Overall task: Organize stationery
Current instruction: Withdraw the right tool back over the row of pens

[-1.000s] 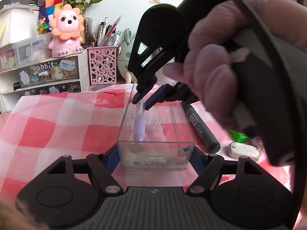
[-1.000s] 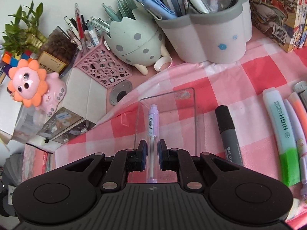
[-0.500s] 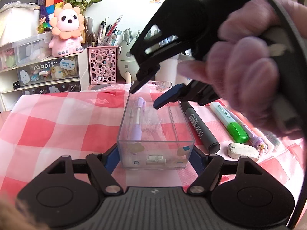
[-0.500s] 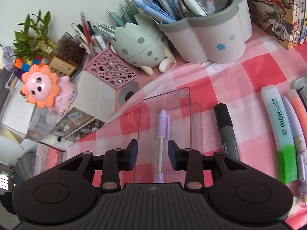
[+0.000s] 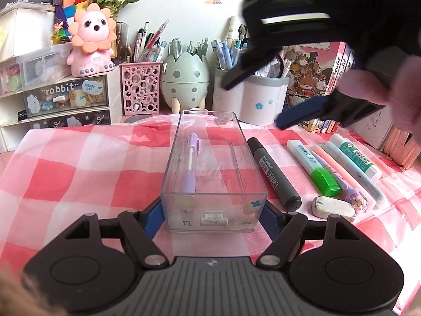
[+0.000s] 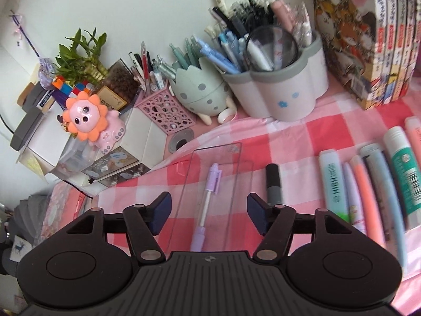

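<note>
The left gripper [image 5: 213,214] clamps the near end of the clear box [image 5: 213,220] on the checked cloth [image 5: 79,163]. The lilac pen [image 5: 190,164] lies inside, along its left wall. Above — the right gripper [image 6: 208,212], jaws just opening, spread and empty.

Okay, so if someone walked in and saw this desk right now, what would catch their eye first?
Probably the clear plastic box in the middle of the pink checked cloth, gripped at its near end by the left gripper, with a single purple pen lying inside. Above it the right gripper hangs open and empty, its jaws having just been opening. To the right, markers and highlighters lie in a row, starting with the black marker.
</note>
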Demonstrator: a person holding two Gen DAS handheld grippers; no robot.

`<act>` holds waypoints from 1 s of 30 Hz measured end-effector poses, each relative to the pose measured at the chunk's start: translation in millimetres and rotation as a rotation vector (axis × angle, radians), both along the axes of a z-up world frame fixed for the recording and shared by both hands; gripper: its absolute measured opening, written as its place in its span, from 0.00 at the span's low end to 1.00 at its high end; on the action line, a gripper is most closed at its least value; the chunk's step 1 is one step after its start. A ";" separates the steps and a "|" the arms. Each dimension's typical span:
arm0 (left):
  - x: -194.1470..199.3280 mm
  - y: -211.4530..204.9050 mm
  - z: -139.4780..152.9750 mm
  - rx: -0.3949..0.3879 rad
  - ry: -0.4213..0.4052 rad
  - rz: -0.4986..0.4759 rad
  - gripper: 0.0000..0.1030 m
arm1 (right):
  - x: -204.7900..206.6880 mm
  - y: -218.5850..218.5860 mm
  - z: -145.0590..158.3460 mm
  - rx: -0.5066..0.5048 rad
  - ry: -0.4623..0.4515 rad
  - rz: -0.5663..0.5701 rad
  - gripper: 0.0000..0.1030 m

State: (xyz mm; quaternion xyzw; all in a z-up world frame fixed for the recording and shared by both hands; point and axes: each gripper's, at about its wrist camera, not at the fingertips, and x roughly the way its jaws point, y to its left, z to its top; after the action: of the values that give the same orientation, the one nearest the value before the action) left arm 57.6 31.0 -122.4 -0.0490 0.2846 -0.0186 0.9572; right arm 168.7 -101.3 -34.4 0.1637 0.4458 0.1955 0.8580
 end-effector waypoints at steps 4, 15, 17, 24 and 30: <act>1.9 1.9 -0.6 -0.007 0.005 0.001 0.48 | -7.2 -15.1 2.1 -0.050 -0.047 -0.019 0.67; 1.1 7.7 -1.0 -0.050 -0.005 0.004 0.48 | -27.2 -57.4 -13.6 -0.174 -0.127 -0.051 0.76; 1.2 6.3 -0.9 -0.043 -0.005 0.005 0.48 | -29.0 -64.5 -19.4 -0.174 -0.126 -0.061 0.76; 1.6 3.3 -0.5 -0.021 -0.002 0.002 0.48 | -37.9 -82.7 -33.6 -0.153 -0.117 -0.064 0.67; 1.9 2.6 -0.6 -0.009 -0.001 -0.002 0.48 | -39.2 -97.8 -40.9 -0.112 -0.098 -0.088 0.43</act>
State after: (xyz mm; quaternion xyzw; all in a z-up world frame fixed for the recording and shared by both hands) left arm 59.5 33.6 -123.0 -0.0530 0.2842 -0.0210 0.9571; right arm 129.5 -199.2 -75.3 0.1251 0.4060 0.1399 0.8944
